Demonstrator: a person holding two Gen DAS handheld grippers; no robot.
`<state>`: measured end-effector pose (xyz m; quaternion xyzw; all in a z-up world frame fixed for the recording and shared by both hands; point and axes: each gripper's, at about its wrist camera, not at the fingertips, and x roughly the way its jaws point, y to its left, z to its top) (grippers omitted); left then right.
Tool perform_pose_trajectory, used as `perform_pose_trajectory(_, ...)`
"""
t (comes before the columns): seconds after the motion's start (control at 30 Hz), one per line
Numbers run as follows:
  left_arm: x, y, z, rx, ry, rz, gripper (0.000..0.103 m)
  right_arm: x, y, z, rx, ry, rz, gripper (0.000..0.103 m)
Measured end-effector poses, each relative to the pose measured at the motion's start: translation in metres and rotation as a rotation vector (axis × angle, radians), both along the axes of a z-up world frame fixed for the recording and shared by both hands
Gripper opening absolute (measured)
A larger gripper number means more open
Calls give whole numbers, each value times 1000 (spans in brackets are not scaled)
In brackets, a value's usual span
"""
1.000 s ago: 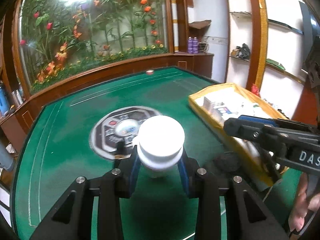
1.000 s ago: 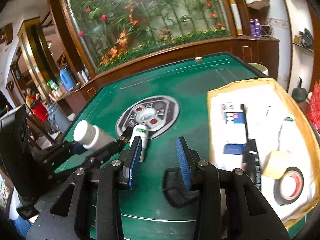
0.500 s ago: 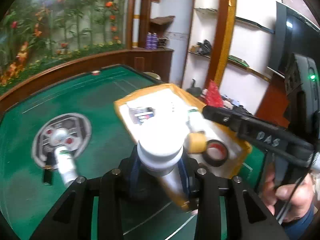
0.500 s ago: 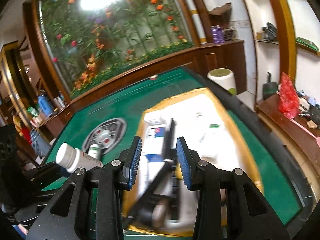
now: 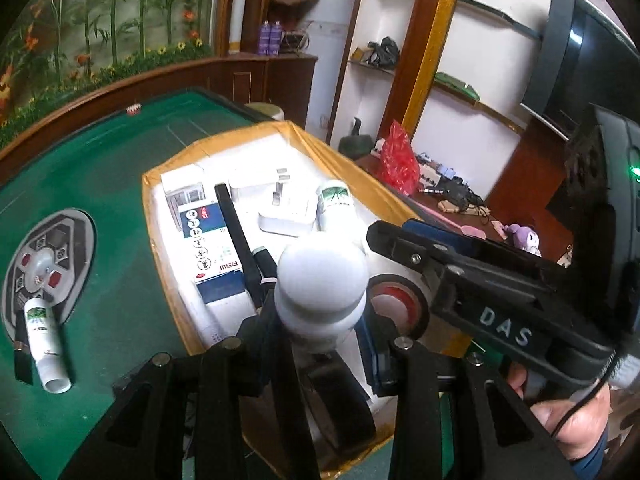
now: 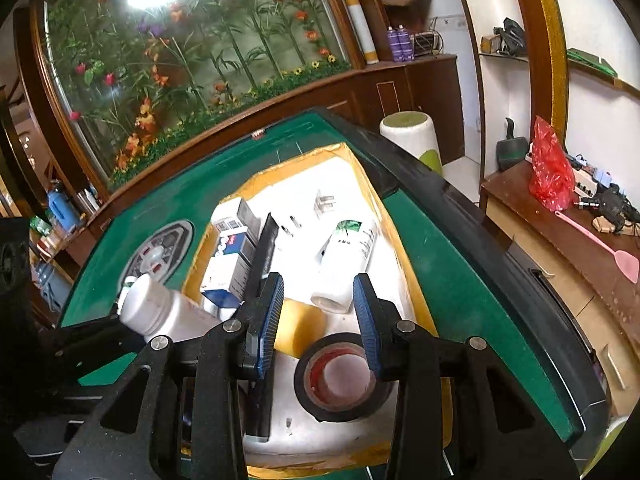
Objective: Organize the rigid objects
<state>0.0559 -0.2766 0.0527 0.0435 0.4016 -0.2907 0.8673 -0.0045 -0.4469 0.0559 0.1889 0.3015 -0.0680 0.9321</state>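
Above tray: left gripper clamped on white bottle, poised for deposit; right gripper wide open, empty, hovering over tape roll.

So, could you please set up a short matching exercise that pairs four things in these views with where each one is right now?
Things:
1. white bottle
2. black tape roll
3. small labelled tube
4. right gripper

Places:
a. lying on the green table, outside the tray
b. held between the left gripper's fingers
c. open and empty above the tray
d. flat in the tray's near end

Pairs: 1-b, 2-d, 3-a, 4-c
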Motion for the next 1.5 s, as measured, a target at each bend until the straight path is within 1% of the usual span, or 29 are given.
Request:
perform_pose_trajectory(0.17,11,-4,-8,11,51,12,37,3,-1,-9,27,18,15,36)
perform_pose_trajectory(0.2,11,-4,-8,12,47,14,39,3,-1,-9,35,15,15,36)
perform_pose_trajectory(0.23,12,-5,-7,12,48,15,42,2,-2,-9,42,10,9,36)
perform_pose_trajectory(0.3,14,-5,-7,6,55,17,64,2,-4,-10,56,17,-3,36)
perform_pose_trajectory(0.37,13,-4,-6,-1,38,27,68,1,-6,-11,72,19,-3,36)
perform_pose_trajectory(0.4,11,-4,-4,8,30,29,70,1,-6,-11,76,18,-7,36)
perform_pose_trajectory(0.47,11,-3,-1,13,24,26,71,-1,-7,-10,79,15,-14,36)
perform_pose_trajectory(0.6,4,10,13,-23,-3,44,71,-7,-5,0,83,-13,-26,36)
perform_pose_trajectory(0.67,1,23,22,-53,-14,62,71,-9,2,11,62,-39,-20,36)
perform_pose_trajectory(0.77,-3,46,31,-90,-8,63,71,-8,17,27,44,-71,10,36)
perform_pose_trajectory(0.83,-8,73,40,-109,-51,111,71,-5,29,36,29,-85,35,36)
perform_pose_trajectory(0.9,-11,102,47,-120,-82,153,72,5,50,43,5,-78,86,37)
perform_pose_trajectory(0.93,-11,117,48,-119,-100,183,72,9,57,44,3,-74,106,37)
perform_pose_trajectory(1.0,-9,142,49,-103,-126,247,78,21,81,45,6,-61,169,37)
perform_pose_trajectory(1.07,-6,173,46,-88,-145,307,78,37,111,41,8,-31,241,37)
perform_pose_trajectory(1.1,-2,191,41,-62,-139,353,78,43,123,40,7,-18,271,37)
perform_pose_trajectory(1.17,6,218,33,-49,-117,426,78,59,153,32,7,21,339,37)
perform_pose_trajectory(1.2,12,232,27,-49,-94,466,78,66,164,29,8,40,365,40)
perform_pose_trajectory(1.23,21,245,18,-34,-57,505,78,78,183,23,5,74,405,41)
perform_pose_trajectory(1.27,28,253,12,-23,-24,541,78,85,196,16,0,97,419,41)
perform_pose_trajectory(1.3,36,263,5,-40,25,572,78,93,206,12,-8,115,429,41)
perform_pose_trajectory(1.37,43,274,-1,-82,80,567,78,114,226,1,-53,168,430,41)
perform_pose_trajectory(1.4,44,276,-2,-88,85,581,78,122,232,-3,-58,183,430,41)
perform_pose_trajectory(1.43,43,277,-3,-76,74,595,78,132,238,-8,-66,195,437,41)
perform_pose_trajectory(1.5,43,274,-1,-43,51,606,78,145,246,-13,-121,230,404,41)
